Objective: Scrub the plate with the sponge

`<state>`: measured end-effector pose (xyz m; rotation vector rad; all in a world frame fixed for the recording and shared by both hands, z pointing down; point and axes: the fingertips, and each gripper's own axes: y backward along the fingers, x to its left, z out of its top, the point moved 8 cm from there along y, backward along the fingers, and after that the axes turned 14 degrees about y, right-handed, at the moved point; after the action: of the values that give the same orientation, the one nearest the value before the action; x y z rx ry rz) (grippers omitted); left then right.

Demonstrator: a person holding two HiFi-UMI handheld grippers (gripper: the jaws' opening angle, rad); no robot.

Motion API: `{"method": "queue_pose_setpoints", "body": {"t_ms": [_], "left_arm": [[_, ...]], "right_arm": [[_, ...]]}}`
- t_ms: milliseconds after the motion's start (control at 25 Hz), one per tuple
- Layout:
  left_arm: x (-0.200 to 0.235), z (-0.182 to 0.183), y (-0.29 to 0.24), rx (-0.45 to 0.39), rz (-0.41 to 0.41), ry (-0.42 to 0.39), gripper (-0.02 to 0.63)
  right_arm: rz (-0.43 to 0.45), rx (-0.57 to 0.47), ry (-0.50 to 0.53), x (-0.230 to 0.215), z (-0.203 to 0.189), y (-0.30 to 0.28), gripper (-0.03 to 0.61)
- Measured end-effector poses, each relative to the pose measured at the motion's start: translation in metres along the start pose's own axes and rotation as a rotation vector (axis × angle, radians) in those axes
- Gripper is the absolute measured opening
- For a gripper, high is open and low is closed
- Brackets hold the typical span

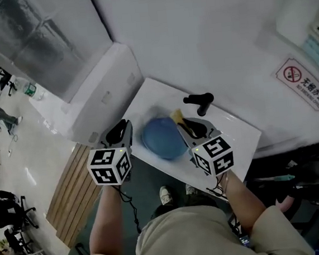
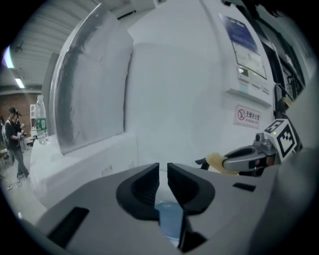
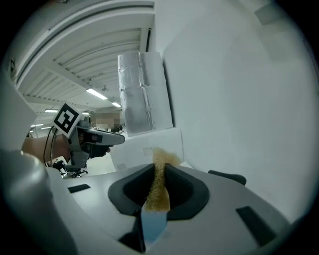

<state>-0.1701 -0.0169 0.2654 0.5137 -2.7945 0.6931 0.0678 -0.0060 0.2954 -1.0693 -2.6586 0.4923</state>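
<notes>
A blue plate (image 1: pixel 163 139) lies in a white basin (image 1: pixel 145 97), between my two grippers. The left gripper (image 1: pixel 123 132) hangs just left of the plate's rim. Its jaws (image 2: pixel 163 172) stand almost together with a thin slit, and nothing sits between the tips. Blue shows low in that slit, and I cannot tell whether it touches the pads. The right gripper (image 1: pixel 183 124) is over the plate's right edge, shut on a yellow sponge (image 1: pixel 177 115). The sponge (image 3: pixel 159 184) stands squeezed and upright between the pads and pokes out past the tips.
A black tap lever (image 1: pixel 199 100) rises at the back of the basin, right beside the sponge. A white ledge (image 1: pixel 100 96) runs along the left. A no-smoking sign (image 1: pixel 304 82) is on the wall. Below are wooden slats (image 1: pixel 69 183) and the person's shoe (image 1: pixel 166 195).
</notes>
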Motion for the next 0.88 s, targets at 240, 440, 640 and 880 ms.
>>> {"method": "queue_pose_setpoints", "body": {"t_ms": [240, 440, 640, 880], "left_arm": [[-0.034, 0.044, 0.055, -0.150, -0.037, -0.158, 0.048], [-0.064, 0.057, 0.099, -0.256, -0.042, -0.296, 0.040], [-0.076, 0.057, 0.124, -0.320, -0.069, -0.269, 0.022], [-0.083, 0.050, 0.143, -0.353, -0.103, -0.239, 0.008]], "right_arm": [[-0.041, -0.120, 0.091, 0.012, 0.056, 0.048, 0.071], [-0.055, -0.209, 0.157, 0.029, 0.090, 0.089, 0.071], [-0.086, -0.277, 0.237, 0.050, 0.114, 0.122, 0.071], [-0.081, -0.282, 0.288, 0.066, 0.117, 0.148, 0.071]]}}
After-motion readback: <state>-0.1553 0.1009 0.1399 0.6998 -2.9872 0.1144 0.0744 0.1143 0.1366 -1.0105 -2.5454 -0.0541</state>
